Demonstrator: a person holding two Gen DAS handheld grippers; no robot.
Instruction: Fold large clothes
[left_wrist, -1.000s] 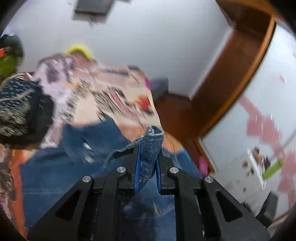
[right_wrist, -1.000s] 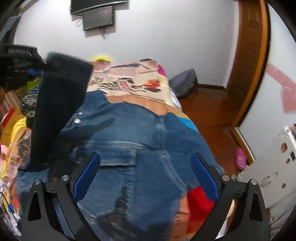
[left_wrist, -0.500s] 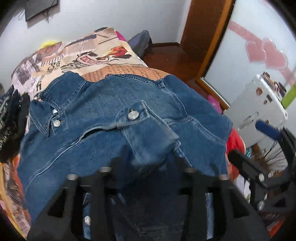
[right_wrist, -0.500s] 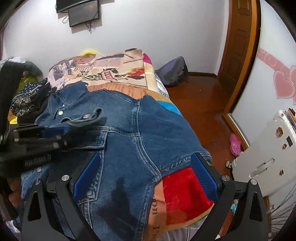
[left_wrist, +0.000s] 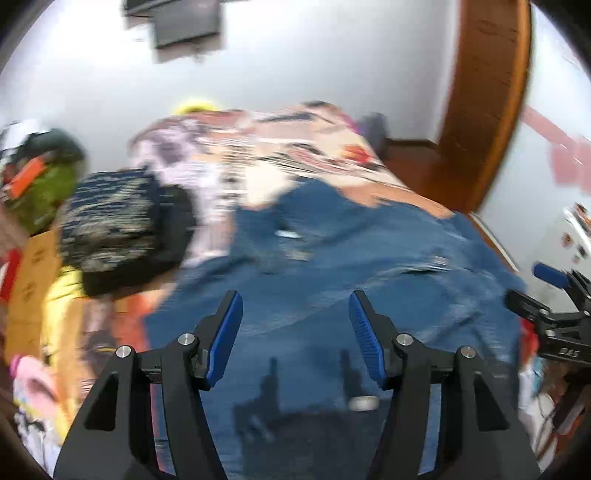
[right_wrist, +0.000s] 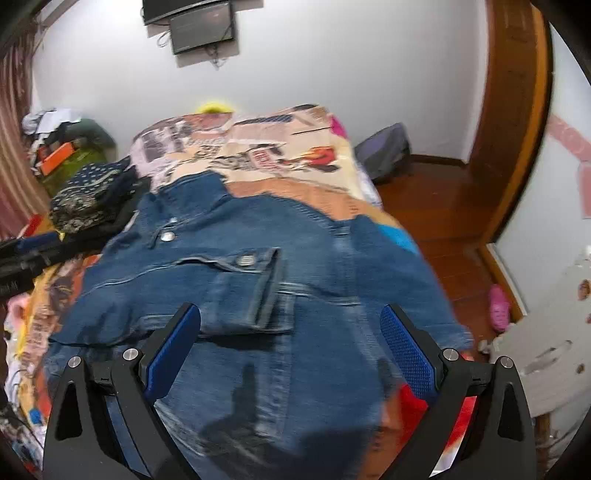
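- Bedroom, patterned bed carries denim jacket, sleeve folded across.
- My left gripper and right gripper both spread wide, empty.
- Denim looks heavy, stiff, unslippery; I'd grab hem corners near bed's front edge.

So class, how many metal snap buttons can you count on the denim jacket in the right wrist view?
2 clearly: one button near the collar, and one button on the cuff of the folded-over sleeve, both on the jacket. Others may be hidden under folds or lost in blur.
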